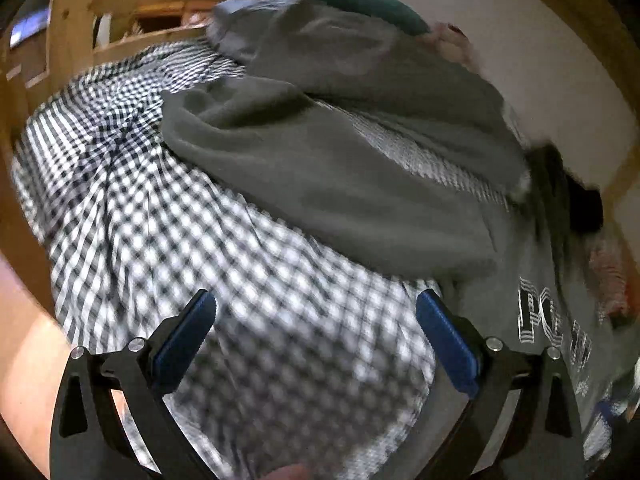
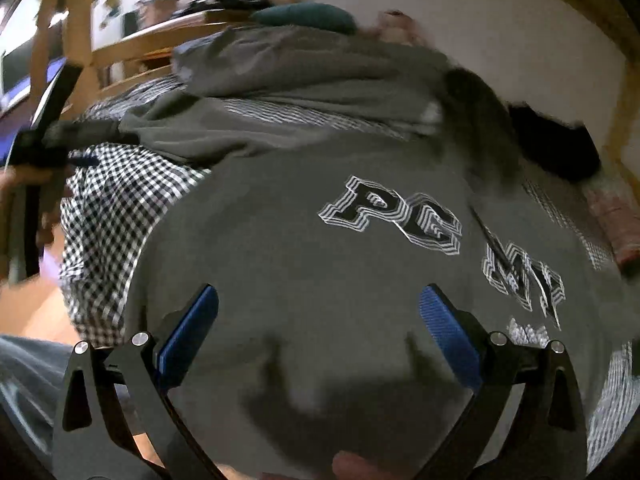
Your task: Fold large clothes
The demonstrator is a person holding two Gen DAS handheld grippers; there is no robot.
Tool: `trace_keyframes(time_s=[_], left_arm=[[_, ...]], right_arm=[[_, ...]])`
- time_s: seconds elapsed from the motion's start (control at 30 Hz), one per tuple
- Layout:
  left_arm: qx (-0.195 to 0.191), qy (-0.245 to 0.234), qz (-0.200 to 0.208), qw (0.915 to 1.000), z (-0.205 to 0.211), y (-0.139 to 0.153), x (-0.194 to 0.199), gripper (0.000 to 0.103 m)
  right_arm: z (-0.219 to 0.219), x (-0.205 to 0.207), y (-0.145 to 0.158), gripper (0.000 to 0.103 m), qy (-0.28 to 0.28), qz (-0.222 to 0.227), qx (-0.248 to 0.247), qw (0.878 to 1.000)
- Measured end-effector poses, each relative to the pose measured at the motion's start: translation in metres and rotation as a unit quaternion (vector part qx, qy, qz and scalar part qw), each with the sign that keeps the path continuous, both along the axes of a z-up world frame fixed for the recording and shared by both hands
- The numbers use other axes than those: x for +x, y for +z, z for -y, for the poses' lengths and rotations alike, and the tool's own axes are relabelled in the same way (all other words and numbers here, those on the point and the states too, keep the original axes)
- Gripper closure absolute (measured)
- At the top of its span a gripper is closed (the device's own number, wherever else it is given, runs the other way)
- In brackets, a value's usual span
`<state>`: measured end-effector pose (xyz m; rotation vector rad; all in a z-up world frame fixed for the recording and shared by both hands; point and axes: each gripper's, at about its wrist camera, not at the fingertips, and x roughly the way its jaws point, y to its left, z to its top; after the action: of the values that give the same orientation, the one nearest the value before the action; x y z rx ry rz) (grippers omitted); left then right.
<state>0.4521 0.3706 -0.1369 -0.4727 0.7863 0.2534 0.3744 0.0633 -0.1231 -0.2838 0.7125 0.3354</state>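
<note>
Left gripper (image 1: 316, 336): jaws spread wide, gripping nothing, hovering over the black-and-white checked bed cover (image 1: 140, 216).
Right gripper (image 2: 318, 328): jaws also parted and empty, hanging just above the grey printed sweatshirt (image 2: 280, 248).
Garment: lying rumpled ahead of both grippers, one sleeve (image 1: 320, 184) bunching up ahead of the left gripper.
Handling: soft, limp, thick knit, likely draping and sagging; not slippery.
Hold: best pinching hem corner or sleeve cuff.
</note>
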Motion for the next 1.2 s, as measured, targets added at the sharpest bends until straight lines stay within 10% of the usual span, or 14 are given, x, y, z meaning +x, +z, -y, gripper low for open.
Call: trace_keyframes(time_s=[0.37,0.6,0.77,0.83,1.0,1.2], left_arm=[[-0.16,0.078,-0.002,0.9841,-0.14,-0.032,0.082,0.005],[-0.222,0.078,0.037,0.9712,-0.182,-0.032,0.129,0.009],[-0.263,0.092,0.035,0.9597,-0.214,-0.04,0.147,0.084],[-0.277,0.078,0.039,0.9568,-0.221,-0.044,0.153,0.087],[-0.236,0.063,0.074,0.9669,-0.226,-0.018,0.155,0.092],[-0.161,0.029,0.122,0.9788,-0.217,0.043,0.157,0.092]], right_arm=[[-0.134,0.064,-0.011,0.003,0.136,0.067,-0.057,0.987],[-0.204,0.081,-0.026,0.003,0.219,0.165,-0.116,0.955],[-0.25,0.077,-0.038,0.006,0.259,0.217,-0.145,0.93],[-0.268,0.08,-0.042,0.009,0.27,0.209,-0.146,0.929],[-0.312,0.103,-0.054,0.062,0.288,0.144,-0.172,0.931],[-0.339,0.125,-0.041,0.085,0.229,0.174,-0.177,0.941]])
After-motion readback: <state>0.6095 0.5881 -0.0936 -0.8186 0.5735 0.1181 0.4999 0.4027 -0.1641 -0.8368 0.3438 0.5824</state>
